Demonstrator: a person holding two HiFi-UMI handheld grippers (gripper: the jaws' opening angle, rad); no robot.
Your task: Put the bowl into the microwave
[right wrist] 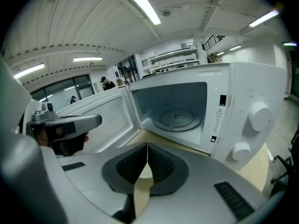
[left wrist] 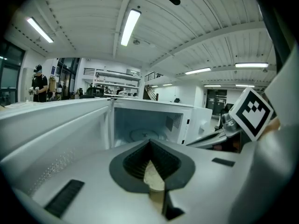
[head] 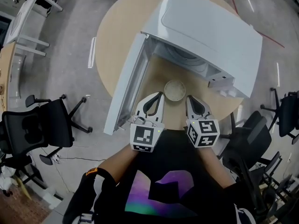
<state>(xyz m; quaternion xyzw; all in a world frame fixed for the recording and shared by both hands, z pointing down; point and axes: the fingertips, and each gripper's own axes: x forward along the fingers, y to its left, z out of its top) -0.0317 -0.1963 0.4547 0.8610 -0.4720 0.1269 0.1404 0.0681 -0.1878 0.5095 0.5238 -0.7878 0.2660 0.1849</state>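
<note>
A pale round bowl [head: 174, 90] sits on the table just in front of the open white microwave [head: 205, 36]. The microwave's door [head: 126, 85] is swung out to the left, and the glass turntable [right wrist: 177, 118] inside is bare. My left gripper [head: 160, 95] is at the bowl's near left and my right gripper [head: 188, 98] at its near right, both a little short of it. On each gripper the jaws meet at the tips with nothing between them. A sliver of the bowl [left wrist: 154, 177] shows below the left gripper's [left wrist: 150, 143] jaws, and the bowl [right wrist: 144, 174] also shows below the right gripper's [right wrist: 147, 146].
The microwave stands on a round wooden table [head: 114, 27]. Black office chairs stand at the left [head: 37, 129] and the right [head: 247, 139] of it. A white desk [head: 28, 22] is at the far left. A person [left wrist: 37, 80] stands far off.
</note>
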